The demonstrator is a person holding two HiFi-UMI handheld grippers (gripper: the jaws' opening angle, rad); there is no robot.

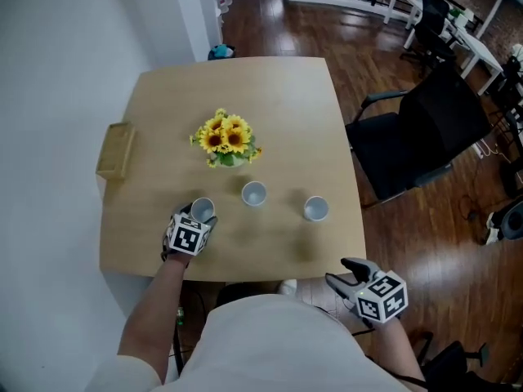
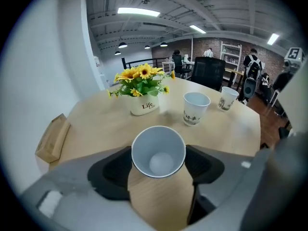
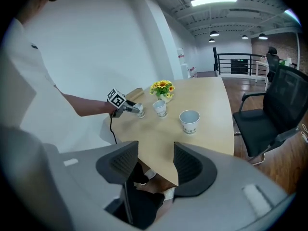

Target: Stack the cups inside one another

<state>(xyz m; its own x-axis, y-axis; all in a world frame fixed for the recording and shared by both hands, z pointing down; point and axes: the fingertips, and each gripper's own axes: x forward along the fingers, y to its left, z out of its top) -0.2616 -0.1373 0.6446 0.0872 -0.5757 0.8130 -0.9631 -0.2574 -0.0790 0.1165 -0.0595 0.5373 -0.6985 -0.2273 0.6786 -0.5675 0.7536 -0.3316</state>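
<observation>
Your left gripper has its jaws spread wide around the left cup. The cup stands upright and mouth-up on the table, right between the jaw pads. Its rim fills the gap from one pad to the other, and both pads look pressed to its sides. Far out to the left of these jaws, a wooden block lies at the table's edge. Straight ahead of them stands a white pot of sunflowers. Ahead and to the right of the jaws, well clear of them, the middle cup is upright and empty. The right cup stands further out along the same line, apart from the middle one. No cup sits inside another. Your right gripper is off the table at its near edge, over the floor beside your body. Its jaws are partly apart with a clear gap between them, and they hold nothing. Only the table edge shows beyond that gap. All three cups are well ahead of these jaws, the right cup being the closest. A black chair stands off to the right of the table.
</observation>
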